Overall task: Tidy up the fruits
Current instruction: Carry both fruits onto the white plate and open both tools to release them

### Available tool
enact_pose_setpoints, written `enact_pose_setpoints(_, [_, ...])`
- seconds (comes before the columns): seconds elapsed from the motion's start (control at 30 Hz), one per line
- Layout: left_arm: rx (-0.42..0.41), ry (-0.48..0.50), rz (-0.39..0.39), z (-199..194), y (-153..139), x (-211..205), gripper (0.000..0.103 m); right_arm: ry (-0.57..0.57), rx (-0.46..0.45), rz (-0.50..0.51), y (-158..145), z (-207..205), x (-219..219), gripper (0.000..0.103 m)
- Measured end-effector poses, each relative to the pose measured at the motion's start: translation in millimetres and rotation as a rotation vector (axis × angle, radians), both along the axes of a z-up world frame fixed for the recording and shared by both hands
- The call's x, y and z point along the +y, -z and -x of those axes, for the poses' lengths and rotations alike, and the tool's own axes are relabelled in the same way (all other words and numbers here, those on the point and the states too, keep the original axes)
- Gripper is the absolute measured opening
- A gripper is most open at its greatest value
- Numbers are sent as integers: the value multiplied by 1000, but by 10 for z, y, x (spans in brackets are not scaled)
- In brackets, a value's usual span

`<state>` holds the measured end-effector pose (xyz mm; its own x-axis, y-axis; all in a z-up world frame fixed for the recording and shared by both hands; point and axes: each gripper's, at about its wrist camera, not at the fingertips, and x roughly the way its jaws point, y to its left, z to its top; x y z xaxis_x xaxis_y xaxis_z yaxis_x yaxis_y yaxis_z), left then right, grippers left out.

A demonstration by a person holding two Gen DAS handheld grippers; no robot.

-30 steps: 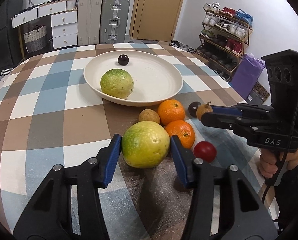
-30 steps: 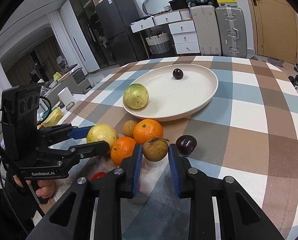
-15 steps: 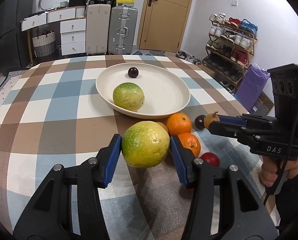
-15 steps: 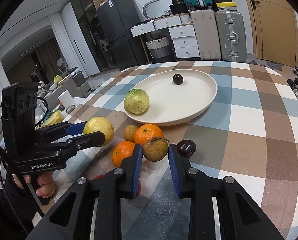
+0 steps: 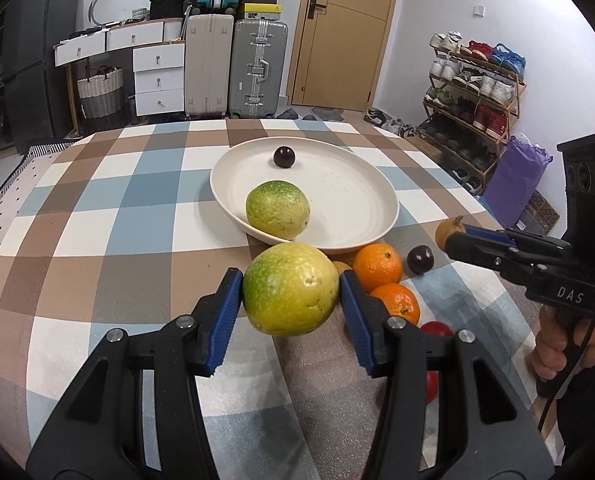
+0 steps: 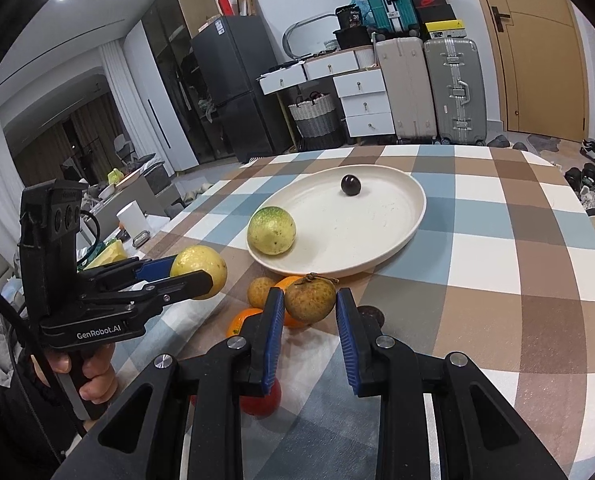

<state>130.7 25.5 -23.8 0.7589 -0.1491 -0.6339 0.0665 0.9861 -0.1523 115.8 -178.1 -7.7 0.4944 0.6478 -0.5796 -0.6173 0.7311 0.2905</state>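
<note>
**Both grippers carry fruit toward the plate**

My left gripper (image 5: 291, 300) is clamped on a big yellow-green fruit (image 5: 290, 289) and holds it above the counter (image 5: 97, 208), just before the plate (image 5: 381, 196). In the plate already lie a second green fruit (image 5: 277, 210) and a dark plum (image 5: 284, 157). To the right, two oranges (image 5: 377, 267), another plum (image 5: 420, 259) and a red fruit (image 5: 437, 330) wait on the counter. My right gripper (image 6: 310, 305) is clamped on a small brown fruit (image 6: 309, 298). I judge this is the carrying step; next each fruit needs a free place over the plate, then a gentle release.
</note>
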Motion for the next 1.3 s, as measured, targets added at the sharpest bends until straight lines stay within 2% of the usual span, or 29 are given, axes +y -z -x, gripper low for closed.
enact_pose_setpoints(0.37, [-15, -10, -20, -194, -108, 30, 47, 29, -10, -6, -115, -148, 33, 27])
enact_pose_setpoints(0.77, [-5, -12, -40, -514, -124, 66, 47, 36, -38, 7, -255, -498, 186, 27])
enact_pose_setpoints(1.03, [0, 8, -72, -699, -70, -1, 47, 40, -14, -11, -158, -594, 212, 27])
enact_pose_setpoints(1.3, [-3, 7, -57, -961, -78, -1, 47, 84, 3, -2, -93, -660, 165, 27])
